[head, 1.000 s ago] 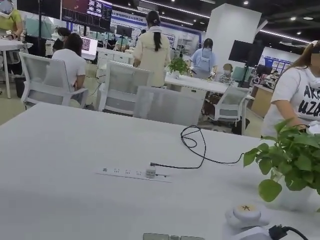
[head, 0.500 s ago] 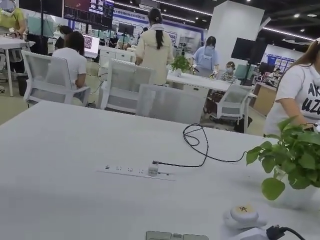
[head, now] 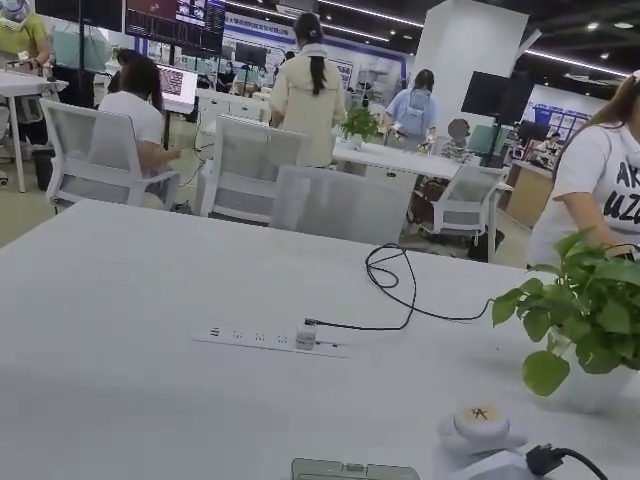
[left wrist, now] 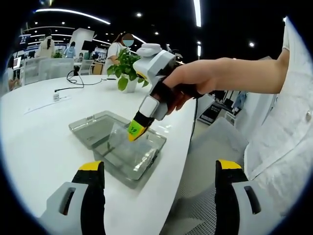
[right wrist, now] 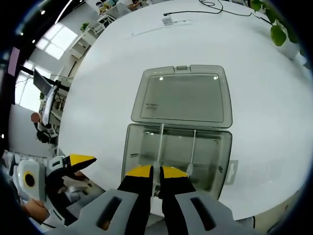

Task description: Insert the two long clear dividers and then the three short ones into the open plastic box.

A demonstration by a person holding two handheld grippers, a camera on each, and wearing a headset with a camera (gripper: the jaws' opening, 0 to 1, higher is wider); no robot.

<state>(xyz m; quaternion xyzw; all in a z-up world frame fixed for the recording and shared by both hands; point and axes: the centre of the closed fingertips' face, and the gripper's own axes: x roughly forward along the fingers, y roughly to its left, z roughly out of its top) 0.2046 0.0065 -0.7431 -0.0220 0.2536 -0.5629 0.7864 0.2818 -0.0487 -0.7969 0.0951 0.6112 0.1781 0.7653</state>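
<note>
In the right gripper view I see my right tongs (right wrist: 156,171) at bottom centre, pinched together on the top edge of a clear divider (right wrist: 159,142). It stands upright in the open box (right wrist: 128,156), left of the box's middle. A second divider (right wrist: 192,147) stands near it on the right, in the same tray and running the same way. The box's lid (right wrist: 181,95) lies flat and open above the tray in the frame, on the white counter (right wrist: 98,73).

My left tongs (left wrist: 160,166) rise from the bottom of the left gripper view with the jaws wide apart, past the counter's near edge and well apart from the box. In that view a hand (left wrist: 178,93) holds the right tool at centre frame, its yellow tip down inside the box.

In the head view a potted plant (head: 585,310) sits at right and a black cable (head: 395,285) loops at centre
</note>
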